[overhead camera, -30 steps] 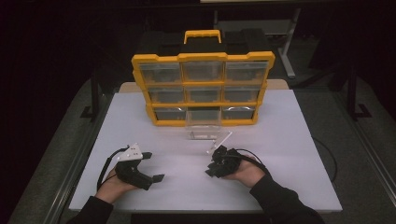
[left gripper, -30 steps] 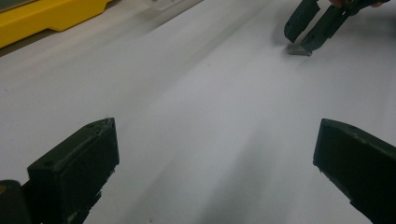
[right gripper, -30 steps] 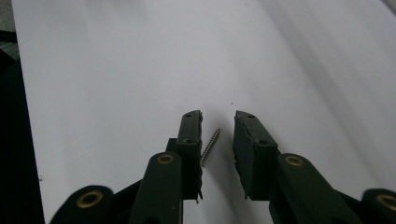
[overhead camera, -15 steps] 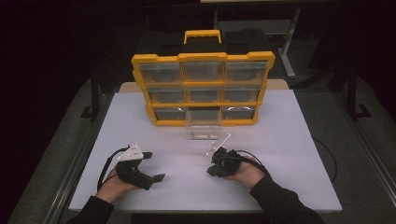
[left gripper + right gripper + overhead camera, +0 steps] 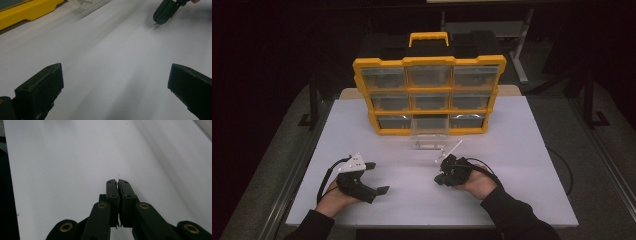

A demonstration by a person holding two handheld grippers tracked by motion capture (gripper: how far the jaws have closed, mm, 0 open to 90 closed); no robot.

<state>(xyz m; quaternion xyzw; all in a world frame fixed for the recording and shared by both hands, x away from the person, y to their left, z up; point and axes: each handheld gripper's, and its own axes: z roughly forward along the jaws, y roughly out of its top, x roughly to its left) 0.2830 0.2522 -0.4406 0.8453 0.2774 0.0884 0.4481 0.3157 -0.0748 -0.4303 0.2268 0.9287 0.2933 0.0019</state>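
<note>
So the right gripper (image 5: 117,181) has just been closing and its jaws now sit pressed together, pad to pad. In the right gripper view there's something tiny and thin between them, a sliver poking out low down in the seam, but it's too small to say what it is. Could be a small screw or pin, judging by the stuff in the clear drawer (image 5: 430,136) that's pulled out of the bottom middle slot of the yellow organizer (image 5: 430,95) and sitting on the table (image 5: 522,165) right in front of it. There's also a thin white stick (image 5: 448,151) lying just beside the drawer's right front corner, between the drawer and the right gripper.

The left gripper (image 5: 372,177) is parked near the table's front left corner, jaws spread wide with nothing between them, just bare table in the left gripper view. It's resting on its side and looks idle.

What the closing means: my read is this is a pick of a small part off the table surface toward the front edge, right of centre. If the pinch caught it, the next thing would be lifting it and taking it to the open drawer. If it missed, it'll need another go, since a part this small is easy to lose
</note>
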